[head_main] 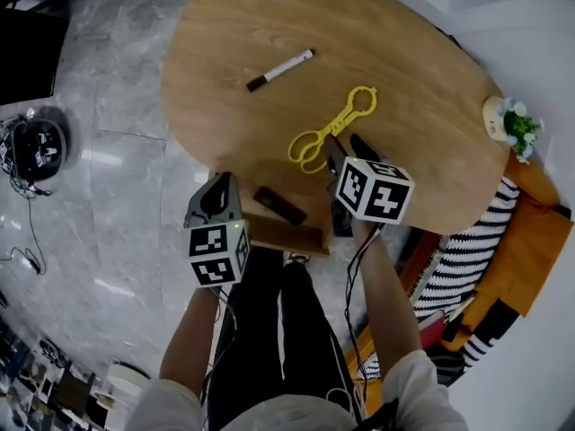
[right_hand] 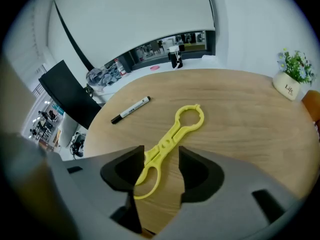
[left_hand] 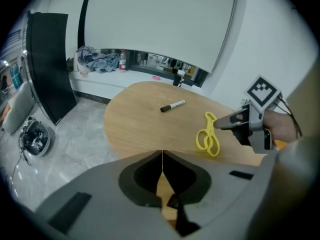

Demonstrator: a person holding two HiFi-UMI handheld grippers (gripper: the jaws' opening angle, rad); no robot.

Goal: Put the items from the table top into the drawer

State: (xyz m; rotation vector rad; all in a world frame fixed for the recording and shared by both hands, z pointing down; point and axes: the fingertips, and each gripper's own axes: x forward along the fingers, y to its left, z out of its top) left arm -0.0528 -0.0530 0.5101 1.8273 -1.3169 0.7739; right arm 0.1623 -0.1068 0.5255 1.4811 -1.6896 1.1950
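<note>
Your right gripper (right_hand: 159,160) is hovering, jaws apart, around the yellow tongs (right_hand: 173,132) near the table (right_hand: 250,134) edge — pinching one thin loop risks them swivelling free — while your left gripper (left_hand: 162,155) is hanging closed, empty.

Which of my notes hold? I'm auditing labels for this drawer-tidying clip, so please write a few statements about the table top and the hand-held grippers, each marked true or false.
1. The right hand-held gripper has its jaws apart, with the handle end of the yellow tongs between them. True.
2. The left hand-held gripper holds the marker. False: its jaws are together on nothing, and the marker lies on the table.
3. The marker lies apart from the yellow tongs. True.
4. The potted plant stands in the middle of the table. False: it stands at the table's edge.
</note>
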